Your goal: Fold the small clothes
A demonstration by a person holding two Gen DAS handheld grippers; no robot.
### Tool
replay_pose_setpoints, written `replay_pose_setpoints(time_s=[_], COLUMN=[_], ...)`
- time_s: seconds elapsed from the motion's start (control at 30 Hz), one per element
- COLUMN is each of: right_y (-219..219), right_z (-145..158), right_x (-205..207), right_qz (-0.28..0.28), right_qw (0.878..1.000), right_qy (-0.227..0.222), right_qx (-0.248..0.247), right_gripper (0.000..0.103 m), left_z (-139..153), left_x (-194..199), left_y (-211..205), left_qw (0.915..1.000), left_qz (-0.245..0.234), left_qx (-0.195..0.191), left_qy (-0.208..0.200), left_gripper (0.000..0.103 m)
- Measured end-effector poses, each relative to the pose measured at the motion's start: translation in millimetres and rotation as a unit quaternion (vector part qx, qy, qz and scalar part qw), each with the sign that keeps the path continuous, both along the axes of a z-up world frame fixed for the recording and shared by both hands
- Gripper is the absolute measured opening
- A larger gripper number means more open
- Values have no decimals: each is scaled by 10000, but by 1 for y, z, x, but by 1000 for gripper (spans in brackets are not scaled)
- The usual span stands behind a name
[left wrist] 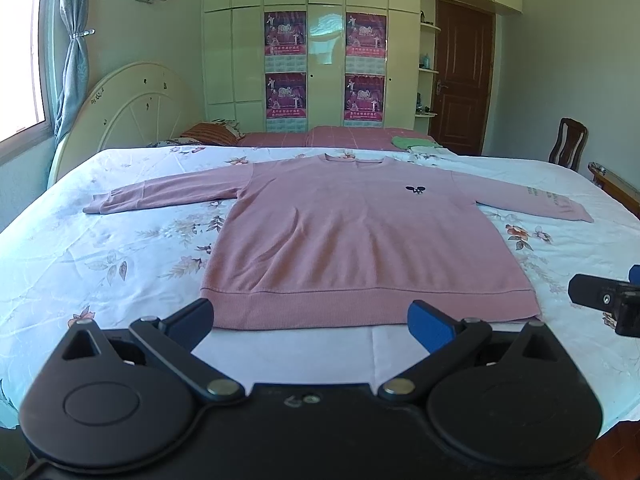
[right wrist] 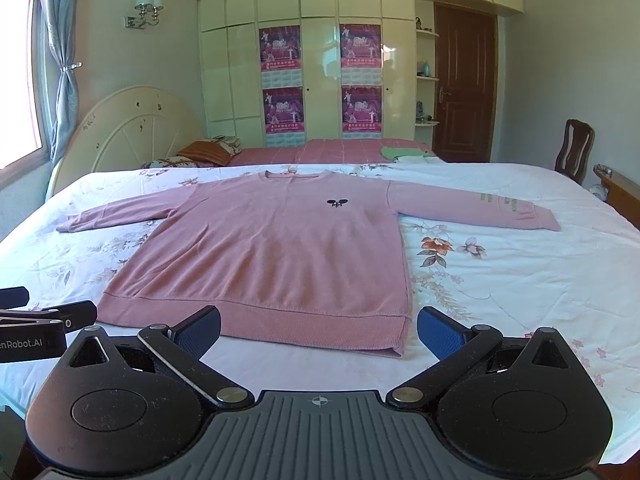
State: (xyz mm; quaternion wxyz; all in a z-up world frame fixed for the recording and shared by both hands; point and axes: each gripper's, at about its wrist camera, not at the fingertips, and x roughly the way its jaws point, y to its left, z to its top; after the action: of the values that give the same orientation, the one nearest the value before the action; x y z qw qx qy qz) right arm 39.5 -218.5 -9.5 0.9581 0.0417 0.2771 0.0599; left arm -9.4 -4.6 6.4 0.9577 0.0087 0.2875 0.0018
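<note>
Left wrist view: we log a floral sheet (left wrist: 120, 248) over the bed, a cream wardrobe (left wrist: 312, 40) with 4 posters on the far wall, a brown door (left wrist: 464, 80) far right. The pink sweater (left wrist: 352, 240) lies flat mid-sheet, sleeves spread. Our left gripper (left wrist: 310, 316) sits near its hem, fingers spread wide, holding nothing.

Right wrist view: our right gripper (right wrist: 318, 328), likewise spread and empty, sits by the hem's right corner. This view alone shows the green lettering (right wrist: 500, 202) on the right sleeve clearly.

Black left hand-held gripper (left wrist: 312, 320), right hand-held gripper (right wrist: 318, 330): blue finger pads (right wrist: 438, 334), silver pivot screws, ribbed grey housing.
</note>
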Motion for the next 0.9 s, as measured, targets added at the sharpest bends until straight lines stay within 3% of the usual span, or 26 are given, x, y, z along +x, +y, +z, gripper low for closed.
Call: replay_pose_setpoints(time_s=[0.9], right_y=[0], right_z=[1], right_x=[1], right_qz=[50], right_qw=[10000], right_qy=[-41], right_qx=[20], right_gripper=[103], left_z=[2], left_x=[3], left_y=[-2], left_qw=[10000], left_qz=[-27], left_qx=[59], left_qy=[-27], left_gripper=[103])
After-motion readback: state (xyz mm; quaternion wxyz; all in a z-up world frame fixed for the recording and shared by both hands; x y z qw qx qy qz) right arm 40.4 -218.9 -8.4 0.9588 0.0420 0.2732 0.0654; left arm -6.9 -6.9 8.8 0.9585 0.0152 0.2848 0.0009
